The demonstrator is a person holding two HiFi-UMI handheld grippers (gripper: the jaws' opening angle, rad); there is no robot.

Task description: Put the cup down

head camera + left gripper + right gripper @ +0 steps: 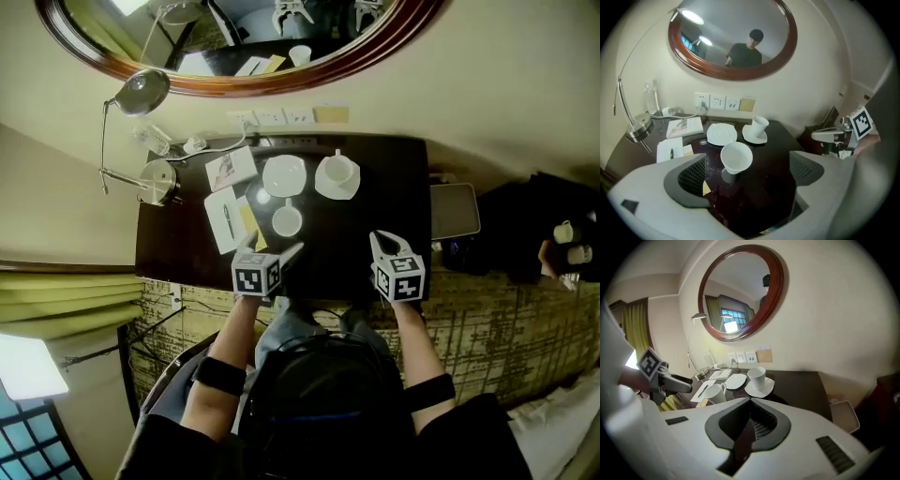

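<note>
- Two white cups in sight: the task cup [736, 158] stands upright on bare dark tabletop [778, 140], just in front of the empty saucer [722, 133]; the other cup [759, 125] sits on its own saucer behind, untouched.
- Left tongs [752, 161] are spread wide with nothing gripped. The task cup is just ahead of the tips, and neither pad touches it.
- Right tongs [751, 405] are clenched on nothing, hanging over the near right of the tabletop, well apart from the cups.
- My read is that the put-down is essentially done: the cup carries its own weight and looks stable.
- Handling: it looks like glazed ceramic, so I'd expect it to be rigid, slick under the pads and prone to chipping. It appears empty, so it should be light.
- If I had to re-grip, I'd close across the body below the rim with the handle clear of the pads. A pinch on the rim wall alone might let it swing.
- Main risk now is clipping the cup with a tong tip while backing out, so I'd pull straight back.
</note>
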